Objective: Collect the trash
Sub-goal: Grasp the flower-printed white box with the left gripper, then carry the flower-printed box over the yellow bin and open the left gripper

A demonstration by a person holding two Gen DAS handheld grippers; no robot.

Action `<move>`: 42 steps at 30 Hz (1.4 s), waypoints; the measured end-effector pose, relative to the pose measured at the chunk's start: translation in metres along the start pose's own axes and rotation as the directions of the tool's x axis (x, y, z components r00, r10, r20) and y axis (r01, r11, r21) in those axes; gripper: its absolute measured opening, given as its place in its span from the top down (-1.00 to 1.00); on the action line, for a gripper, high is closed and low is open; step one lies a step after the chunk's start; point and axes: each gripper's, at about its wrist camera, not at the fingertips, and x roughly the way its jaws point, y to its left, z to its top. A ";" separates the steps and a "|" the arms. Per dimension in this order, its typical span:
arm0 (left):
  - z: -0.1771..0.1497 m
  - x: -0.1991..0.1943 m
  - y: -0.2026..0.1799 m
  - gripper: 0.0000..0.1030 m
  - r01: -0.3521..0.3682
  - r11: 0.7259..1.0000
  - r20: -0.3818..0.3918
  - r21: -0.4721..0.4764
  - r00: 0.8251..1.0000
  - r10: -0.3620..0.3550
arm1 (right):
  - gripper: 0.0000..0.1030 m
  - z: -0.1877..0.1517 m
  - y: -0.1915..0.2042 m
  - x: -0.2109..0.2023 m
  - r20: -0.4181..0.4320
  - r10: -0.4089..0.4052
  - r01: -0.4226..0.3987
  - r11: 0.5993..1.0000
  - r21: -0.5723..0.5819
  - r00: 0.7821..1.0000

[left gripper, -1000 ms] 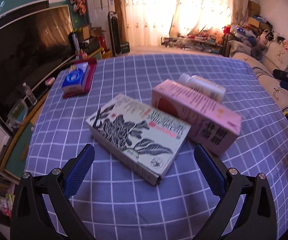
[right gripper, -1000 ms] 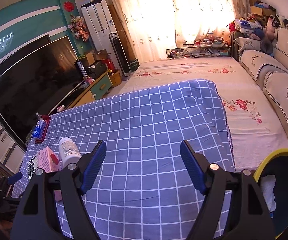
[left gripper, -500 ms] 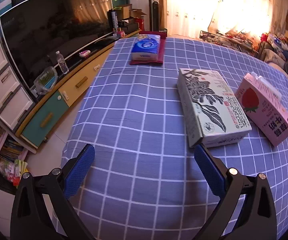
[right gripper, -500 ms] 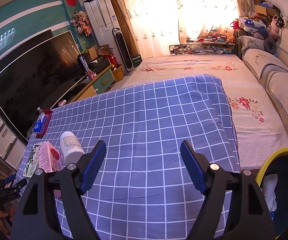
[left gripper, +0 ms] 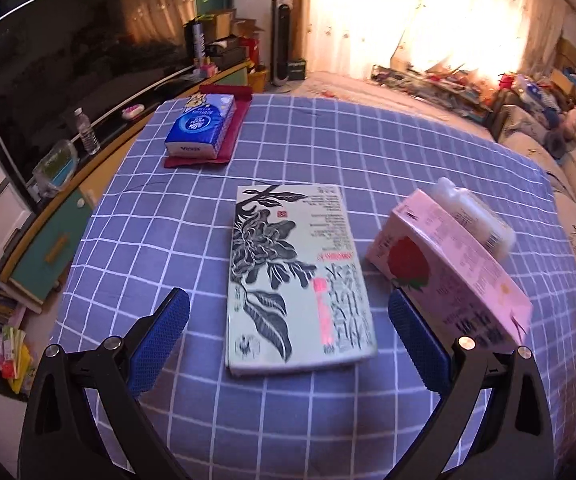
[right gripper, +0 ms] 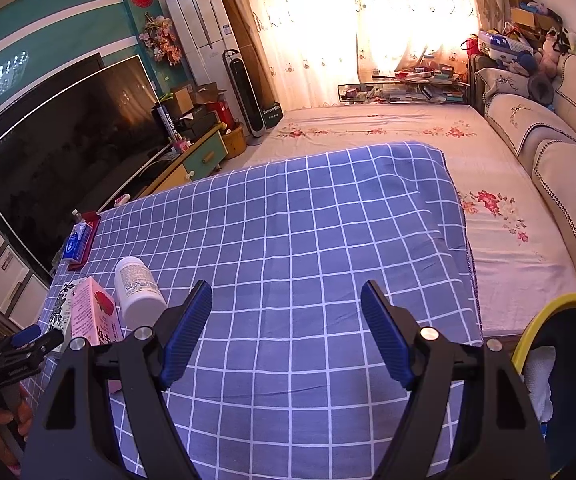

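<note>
Checked cloth [left gripper: 328,140], floral box [left gripper: 296,276] between left gripper [left gripper: 288,332] fingers

"Vinda" on blue tissue pack [left gripper: 201,128]

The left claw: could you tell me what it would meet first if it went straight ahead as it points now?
Most likely the flat flowered box, lying on the checked cloth between the open left claw tips; depth is hard to judge.

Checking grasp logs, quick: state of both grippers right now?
Left gripper: open, holding nothing, lined up over the floral box.
Right gripper: open, empty, above the checkered cloth.
</note>
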 end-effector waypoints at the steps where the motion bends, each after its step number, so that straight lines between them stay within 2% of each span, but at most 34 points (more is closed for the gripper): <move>1: 0.004 0.006 0.000 -0.90 -0.010 1.000 -0.016 0.002 1.000 0.010 | -0.41 0.000 0.000 0.000 -0.002 0.000 0.000 1.000 0.000 1.000; 8: 0.021 0.040 -0.004 -0.90 -0.047 0.999 -0.096 0.020 0.994 0.048 | -0.41 -0.001 0.000 0.004 -0.018 -0.001 0.001 1.000 -0.001 1.000; 11: 0.023 0.055 -0.003 -0.76 -0.059 0.998 -0.128 0.023 0.990 0.061 | -0.41 -0.001 0.000 0.004 -0.017 -0.001 0.001 1.000 0.003 1.000; 13: 0.024 0.057 -0.004 -0.70 -0.049 0.998 -0.112 0.028 0.992 0.052 | -0.42 -0.001 -0.001 0.005 -0.020 -0.002 0.002 1.000 0.005 1.000; 15: 0.023 0.054 -0.003 -0.41 -0.037 0.999 -0.099 0.038 0.994 0.040 | -0.42 -0.001 -0.001 0.005 -0.022 -0.001 0.002 1.000 0.007 1.000; 18: 0.018 0.048 0.001 -0.38 -0.024 0.999 -0.101 0.043 0.994 0.029 | -0.42 -0.002 -0.001 0.005 -0.025 0.001 0.000 1.000 0.003 1.000; 22: 0.001 0.025 0.011 -0.38 -0.016 0.998 -0.078 0.053 0.997 0.020 | -0.42 -0.002 -0.001 0.005 -0.025 0.005 -0.005 1.000 0.001 1.000; 28: -0.030 -0.043 0.013 -0.38 0.007 0.996 0.013 0.092 1.000 -0.008 | -0.42 -0.001 0.000 0.002 -0.018 0.003 -0.003 1.000 0.003 1.000; 32: -0.038 -0.082 -0.001 -0.38 0.062 0.988 0.051 0.143 0.996 -0.070 | -0.42 0.003 -0.001 -0.009 0.013 -0.021 0.021 1.000 -0.004 1.000; 38: -0.045 -0.119 -0.064 -0.38 0.158 0.949 0.071 0.274 0.981 -0.183 | -0.42 0.010 -0.032 -0.055 0.077 -0.038 0.034 0.998 0.044 0.996; 42: -0.049 -0.123 -0.122 -0.38 0.247 0.893 0.032 0.377 0.960 -0.279 | -0.43 -0.005 -0.066 -0.097 0.114 -0.104 0.096 0.993 0.071 0.988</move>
